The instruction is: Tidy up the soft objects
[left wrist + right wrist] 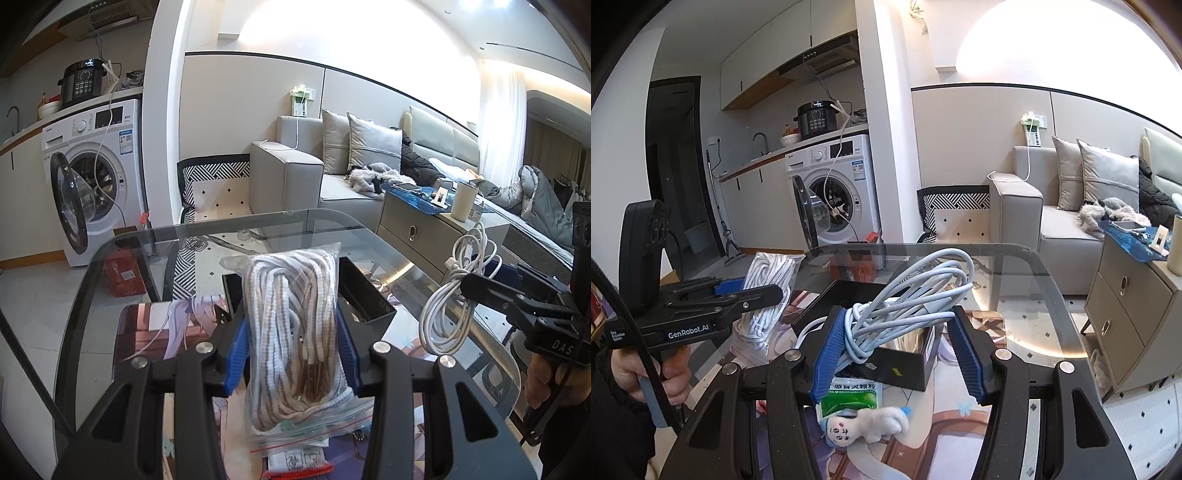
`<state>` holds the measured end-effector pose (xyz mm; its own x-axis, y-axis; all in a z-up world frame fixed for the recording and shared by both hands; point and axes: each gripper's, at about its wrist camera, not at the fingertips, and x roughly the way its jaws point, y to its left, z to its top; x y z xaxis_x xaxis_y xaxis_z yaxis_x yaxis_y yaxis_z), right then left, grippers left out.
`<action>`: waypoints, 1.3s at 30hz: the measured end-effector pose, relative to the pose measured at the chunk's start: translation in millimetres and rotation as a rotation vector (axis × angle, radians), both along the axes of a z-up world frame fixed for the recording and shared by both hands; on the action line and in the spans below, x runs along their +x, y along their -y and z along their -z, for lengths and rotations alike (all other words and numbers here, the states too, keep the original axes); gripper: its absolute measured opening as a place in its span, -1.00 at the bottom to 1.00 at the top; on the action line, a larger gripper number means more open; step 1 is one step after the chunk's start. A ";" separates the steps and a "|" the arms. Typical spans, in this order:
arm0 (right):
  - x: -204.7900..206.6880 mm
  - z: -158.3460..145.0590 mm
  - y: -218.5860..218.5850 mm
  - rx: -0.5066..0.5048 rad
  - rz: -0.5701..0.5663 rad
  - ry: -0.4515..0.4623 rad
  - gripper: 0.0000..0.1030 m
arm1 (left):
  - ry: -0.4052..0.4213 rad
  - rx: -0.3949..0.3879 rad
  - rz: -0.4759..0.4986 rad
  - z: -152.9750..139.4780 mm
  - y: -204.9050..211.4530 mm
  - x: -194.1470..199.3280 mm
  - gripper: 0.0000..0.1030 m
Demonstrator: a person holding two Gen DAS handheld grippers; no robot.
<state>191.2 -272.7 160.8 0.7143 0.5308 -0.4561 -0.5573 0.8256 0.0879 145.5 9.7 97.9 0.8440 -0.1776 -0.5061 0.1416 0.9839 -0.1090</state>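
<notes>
Glass table (pixel 110 258) takes up most of the view, with a black box (pixel 905 369) sitting on it. Left gripper (pixel 291 343) is clamped on a bagged rope bundle (pixel 291 314), held up above the box. Right gripper (pixel 897 354) pinches a white cable coil (pixel 908 299) over it too. Small plush doll (pixel 864 424) lies on the mat nearest the camera.

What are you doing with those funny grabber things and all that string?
A person is tidying soft things on a glass table, with a grabber in each hand. The left gripper is shut on a clear bag of rope, held up above the table. The right gripper holds a coil of white cable over an open black box. A little plush doll and a green packet lie on the picture mat below.
</notes>
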 end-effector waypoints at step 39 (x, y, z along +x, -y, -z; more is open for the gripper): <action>61.8 11.9 -33.5 -0.105 -0.008 0.015 0.10 | -0.091 -0.032 -0.023 28.8 1.2 60.0 -0.19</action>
